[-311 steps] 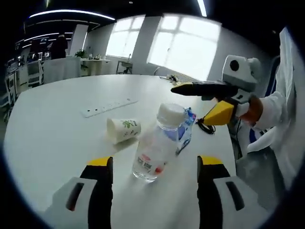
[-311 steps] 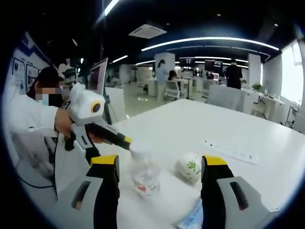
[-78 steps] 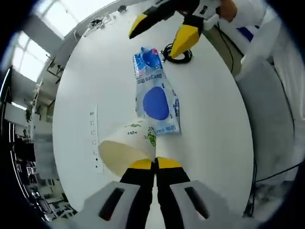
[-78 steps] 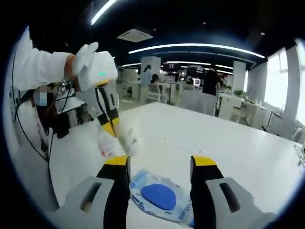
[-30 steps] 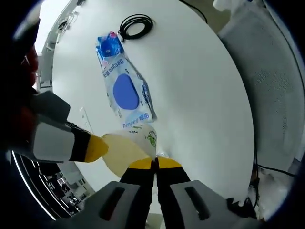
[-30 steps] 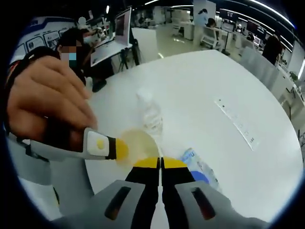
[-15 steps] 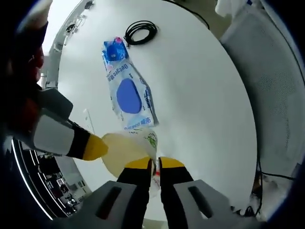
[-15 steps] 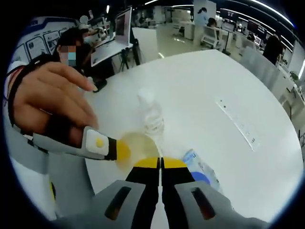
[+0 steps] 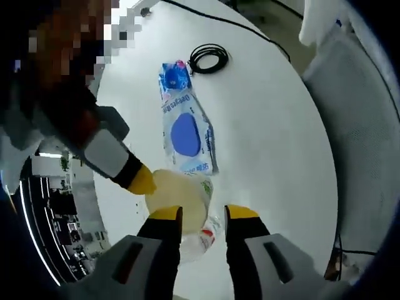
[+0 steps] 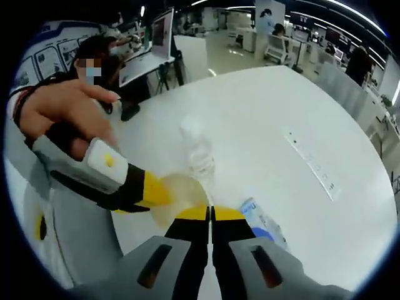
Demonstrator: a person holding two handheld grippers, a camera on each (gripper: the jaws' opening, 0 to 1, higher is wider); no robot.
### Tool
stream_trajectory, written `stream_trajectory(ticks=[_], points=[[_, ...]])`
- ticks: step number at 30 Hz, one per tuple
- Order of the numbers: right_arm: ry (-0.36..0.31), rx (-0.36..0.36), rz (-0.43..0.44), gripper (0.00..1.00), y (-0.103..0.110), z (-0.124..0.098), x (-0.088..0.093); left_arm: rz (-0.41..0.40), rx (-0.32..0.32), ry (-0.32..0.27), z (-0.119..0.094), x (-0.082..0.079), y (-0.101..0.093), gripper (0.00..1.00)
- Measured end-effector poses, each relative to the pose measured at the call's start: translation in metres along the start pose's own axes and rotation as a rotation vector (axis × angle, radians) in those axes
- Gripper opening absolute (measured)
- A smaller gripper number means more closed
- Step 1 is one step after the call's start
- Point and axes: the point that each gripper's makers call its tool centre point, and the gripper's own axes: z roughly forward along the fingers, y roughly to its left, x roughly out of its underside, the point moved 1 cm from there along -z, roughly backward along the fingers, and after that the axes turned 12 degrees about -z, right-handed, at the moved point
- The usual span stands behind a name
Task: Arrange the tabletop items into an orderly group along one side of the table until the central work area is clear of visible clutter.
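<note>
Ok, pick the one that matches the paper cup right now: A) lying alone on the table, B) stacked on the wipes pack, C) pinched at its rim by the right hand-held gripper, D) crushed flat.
C: the right hand-held gripper is shut on the rim of the paper cup, while the left hand-held gripper stands open.

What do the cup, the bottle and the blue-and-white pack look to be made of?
Cup: likely paper, matte cream inside, green print outside. Bottle: clear plastic, see-through with a white cap. Pack: soft glossy plastic film, probably wet wipes, judging by its crinkled edges.
</note>
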Motion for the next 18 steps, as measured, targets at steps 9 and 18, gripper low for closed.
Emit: stream_trajectory(ticks=[9, 18], points=[[-0.024, 0.004, 0.065, 0.00, -0.012, 0.001, 0.005, -0.467, 0.032, -0.323, -0.049, 0.002, 0.008, 0.28], [-0.059, 0.005, 0.145, 0.00, -0.019, 0.004, 0.006, -0.842, 0.013, -0.620, -0.095, 0.027, 0.023, 0.41]])
